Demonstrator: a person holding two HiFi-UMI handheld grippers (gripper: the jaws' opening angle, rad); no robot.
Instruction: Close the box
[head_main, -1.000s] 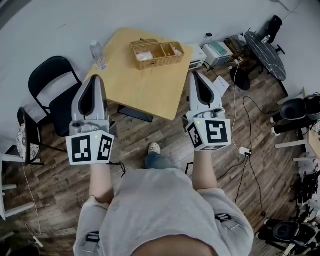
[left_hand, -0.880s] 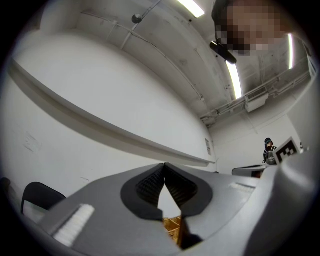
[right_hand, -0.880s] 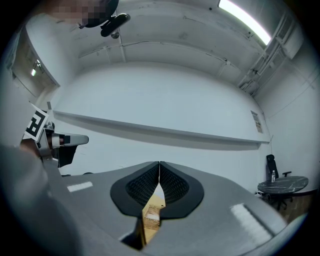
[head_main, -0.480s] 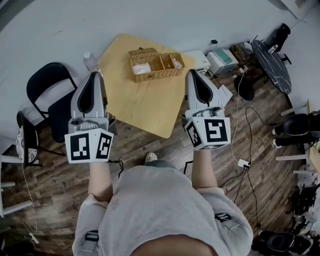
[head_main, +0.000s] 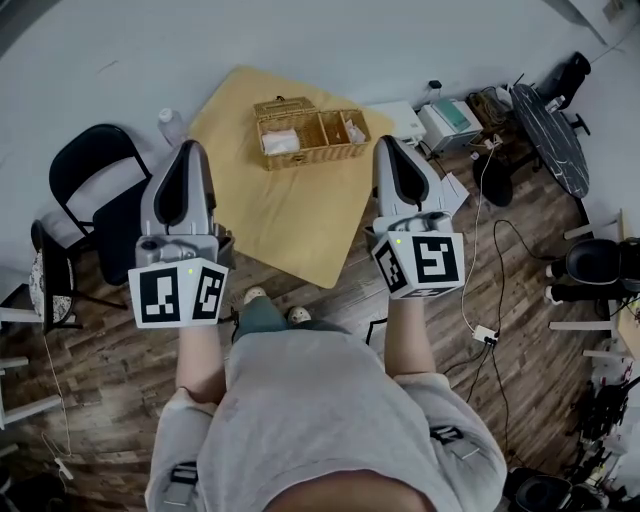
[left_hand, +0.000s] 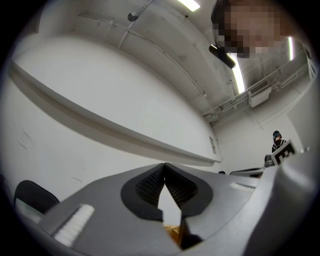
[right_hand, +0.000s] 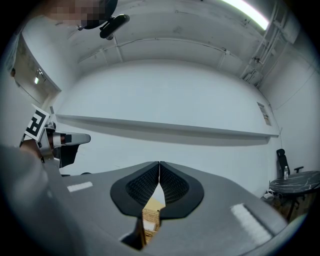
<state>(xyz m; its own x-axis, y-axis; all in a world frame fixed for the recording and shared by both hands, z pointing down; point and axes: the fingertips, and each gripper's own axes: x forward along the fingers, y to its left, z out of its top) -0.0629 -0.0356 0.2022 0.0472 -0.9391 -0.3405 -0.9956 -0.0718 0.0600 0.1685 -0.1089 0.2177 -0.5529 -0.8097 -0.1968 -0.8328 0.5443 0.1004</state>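
Head view: the wicker box (head_main: 310, 132) sits open near the far edge of the desk (head_main: 290, 220), compartments exposed. Left gripper (head_main: 190, 150) and right gripper (head_main: 388, 146) are held side by side short of the near edge, jaws pressed together and empty, probably staged for the approach.

Two grippers show: one left gripper (head_main: 190, 148) and one right gripper (head_main: 386, 142), with two marker cubes (head_main: 178, 292) (head_main: 420, 265), one on each. There is one wooden table (head_main: 290, 215), one wicker box (head_main: 305, 128) with three compartments, one clear bottle (head_main: 170, 124), two black chairs (head_main: 95, 165) (head_main: 48, 280) at the left, one round dark table (head_main: 545, 120), and two shoes (head_main: 255, 296) (head_main: 297, 315)
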